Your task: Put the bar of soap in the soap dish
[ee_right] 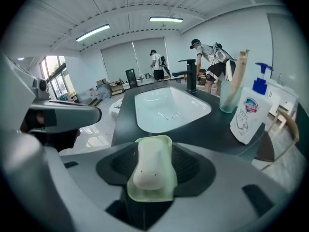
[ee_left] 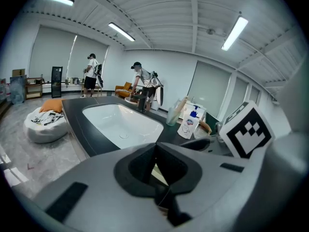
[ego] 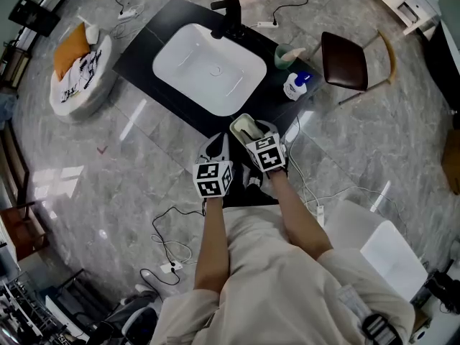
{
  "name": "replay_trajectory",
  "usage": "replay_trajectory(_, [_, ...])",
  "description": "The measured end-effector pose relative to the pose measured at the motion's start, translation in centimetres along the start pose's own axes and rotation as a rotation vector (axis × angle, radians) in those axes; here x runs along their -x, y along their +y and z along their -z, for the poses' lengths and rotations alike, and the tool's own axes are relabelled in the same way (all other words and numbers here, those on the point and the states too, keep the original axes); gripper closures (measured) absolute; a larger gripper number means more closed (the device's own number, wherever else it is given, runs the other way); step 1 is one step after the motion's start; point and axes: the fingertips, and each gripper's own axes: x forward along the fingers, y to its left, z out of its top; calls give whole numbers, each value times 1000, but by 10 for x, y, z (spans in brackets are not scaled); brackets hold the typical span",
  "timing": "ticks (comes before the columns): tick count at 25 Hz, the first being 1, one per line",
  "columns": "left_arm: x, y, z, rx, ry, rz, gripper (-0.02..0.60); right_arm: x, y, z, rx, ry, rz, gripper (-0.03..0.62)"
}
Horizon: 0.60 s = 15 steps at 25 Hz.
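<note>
On the black vanity counter (ego: 140, 56), lower centre of frame, the right gripper (ee_right: 153, 170) clamps the green soap dish (ee_right: 145, 193) carrying the bar of soap (ee_right: 149, 158), the left gripper (ee_left: 155, 174) closed together; tilting could slide the soap off.

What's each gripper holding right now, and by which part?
Right gripper clamps the soap dish, soap bar inside, across its long sides. Left gripper is shut on nothing.
</note>
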Motion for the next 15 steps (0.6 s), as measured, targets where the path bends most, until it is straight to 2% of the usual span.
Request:
replay_trajectory(10, [2, -13, -5, -37, -22, 13, 577, 25, -8, -10, -4, -58, 5, 375])
replay_trajectory(15, [4, -12, -10, -31, -31, 8, 577, 37, -2, -16, -5, -95, -31, 375])
